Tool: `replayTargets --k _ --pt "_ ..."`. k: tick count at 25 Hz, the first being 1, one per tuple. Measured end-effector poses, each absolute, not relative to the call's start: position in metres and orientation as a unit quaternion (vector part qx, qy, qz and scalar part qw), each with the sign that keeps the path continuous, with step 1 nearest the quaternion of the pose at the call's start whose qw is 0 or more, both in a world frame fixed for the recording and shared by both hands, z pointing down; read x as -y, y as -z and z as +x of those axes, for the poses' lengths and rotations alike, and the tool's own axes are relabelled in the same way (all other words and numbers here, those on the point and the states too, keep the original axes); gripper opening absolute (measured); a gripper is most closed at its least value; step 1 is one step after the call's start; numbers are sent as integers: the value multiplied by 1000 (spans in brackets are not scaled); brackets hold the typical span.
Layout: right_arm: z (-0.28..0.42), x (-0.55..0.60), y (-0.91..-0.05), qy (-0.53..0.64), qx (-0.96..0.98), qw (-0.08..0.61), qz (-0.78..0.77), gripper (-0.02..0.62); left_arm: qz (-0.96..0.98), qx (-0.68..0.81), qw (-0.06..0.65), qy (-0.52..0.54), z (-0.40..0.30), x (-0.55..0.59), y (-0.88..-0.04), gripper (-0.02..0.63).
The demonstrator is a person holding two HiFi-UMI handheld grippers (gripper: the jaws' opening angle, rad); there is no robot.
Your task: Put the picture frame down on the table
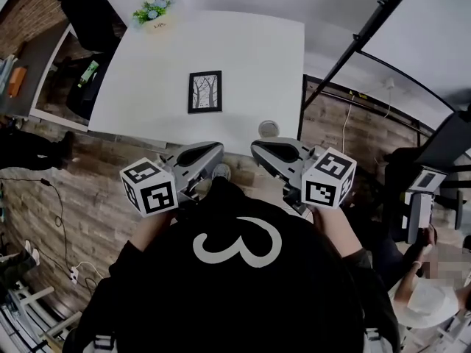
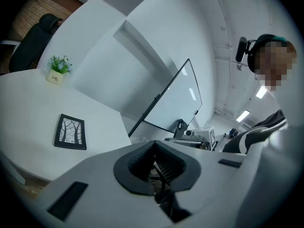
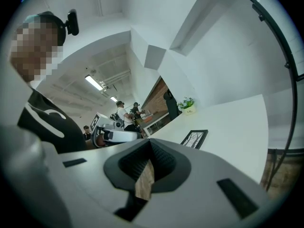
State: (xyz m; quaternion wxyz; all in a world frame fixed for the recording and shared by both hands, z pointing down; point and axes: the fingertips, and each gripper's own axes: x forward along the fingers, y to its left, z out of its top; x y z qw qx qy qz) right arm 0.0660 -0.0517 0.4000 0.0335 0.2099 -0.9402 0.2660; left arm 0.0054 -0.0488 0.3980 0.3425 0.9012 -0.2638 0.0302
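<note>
The picture frame (image 1: 204,92) lies flat, face up, near the middle of the white counter (image 1: 250,57), with nothing touching it. Off the counter's near edge, the left claw (image 1: 200,154) and right claw (image 1: 276,151) hang side by side, each closed tight and empty. A small potted plant (image 1: 152,9) stands at the far corner.

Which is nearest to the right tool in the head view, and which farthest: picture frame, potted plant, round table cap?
1. Round table cap, at the near edge of the table, just ahead of the right tool.
2. Picture frame, flat mid-table, farther left.
3. Potted plant, far left corner.
</note>
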Motion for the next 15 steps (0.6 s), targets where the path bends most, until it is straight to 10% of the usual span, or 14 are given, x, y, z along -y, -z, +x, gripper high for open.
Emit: replayTargets --k 15 --pt "70 39 -403 -266 940 23 211 23 908 251 331 -42 13 36 -402 15"
